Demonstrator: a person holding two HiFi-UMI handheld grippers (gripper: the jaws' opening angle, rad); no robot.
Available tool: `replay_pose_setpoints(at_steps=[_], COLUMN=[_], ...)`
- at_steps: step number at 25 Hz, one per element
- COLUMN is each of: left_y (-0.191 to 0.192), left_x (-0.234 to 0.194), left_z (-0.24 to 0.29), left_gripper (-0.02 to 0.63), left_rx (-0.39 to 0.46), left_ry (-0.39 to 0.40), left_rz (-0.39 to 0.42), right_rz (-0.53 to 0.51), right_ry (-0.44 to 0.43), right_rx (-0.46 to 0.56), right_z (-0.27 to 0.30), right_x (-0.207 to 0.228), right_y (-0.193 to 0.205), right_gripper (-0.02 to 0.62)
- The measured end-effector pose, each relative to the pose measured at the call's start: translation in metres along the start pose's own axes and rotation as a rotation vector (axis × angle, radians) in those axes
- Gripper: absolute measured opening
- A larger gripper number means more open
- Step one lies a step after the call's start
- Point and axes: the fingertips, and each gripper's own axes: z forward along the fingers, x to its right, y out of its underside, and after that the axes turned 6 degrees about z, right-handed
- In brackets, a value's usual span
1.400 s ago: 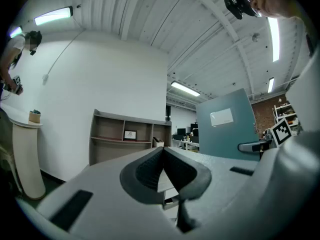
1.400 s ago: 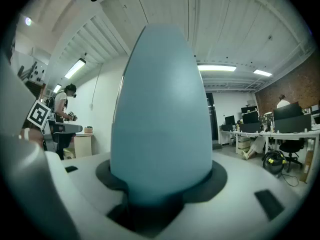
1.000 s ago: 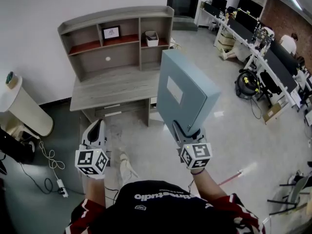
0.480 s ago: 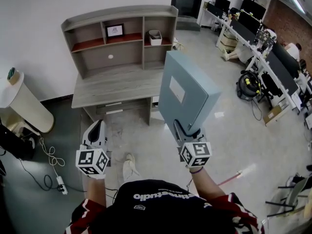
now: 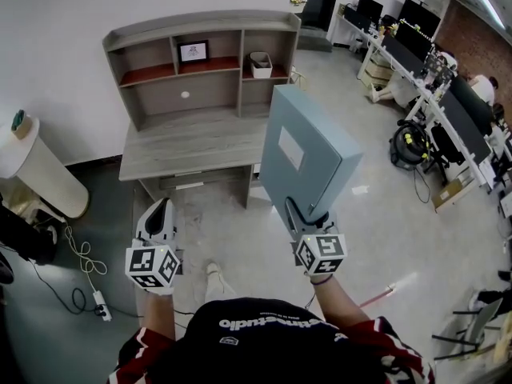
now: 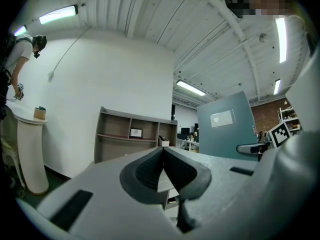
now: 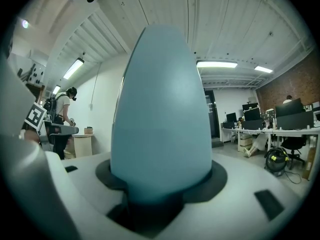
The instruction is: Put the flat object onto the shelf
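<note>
Shelf [image 5: 200, 29]: a grey hutch with open compartments on a desk top, standing against the white wall.
Flat box [image 5: 308, 154]: blue-grey with a pale label on its face. It is held upright in the air in front of the shelf, towards its right end and not touching it. In the head view its upper left edge overlaps the desk's right end.
Right gripper [image 5: 306, 214]: jaws clamped on the flat box's lower edge — in the right gripper view the box fills the space between them.
Left gripper [image 5: 158, 213]: jaws pressed together with nothing between them. It is held in front of the shelf's left half, well short of the desk.
On the shelf: a framed picture [image 5: 193, 51] in the upper middle compartment — and a small white bin [image 5: 261, 62] in the upper right one.
Left of the shelf: a white round pedestal [image 5: 40, 178], standing apart from the desk.
</note>
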Motion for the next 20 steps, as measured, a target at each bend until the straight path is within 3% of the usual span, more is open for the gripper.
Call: replay_pose_setpoints(at_steps=[20], left_y=[0.000], left_x=[-0.104], left_z=[0.109], left_gripper=[0.006], left_rx=[-0.005], left_ry=[0.038], left_rz=[-0.019], right_rz=[0.003], right_ry=[-0.007], right_rx=[-0.009], right_z=[0.152], right_x=[-0.035], right_y=[-0.007], right_gripper=[0.285])
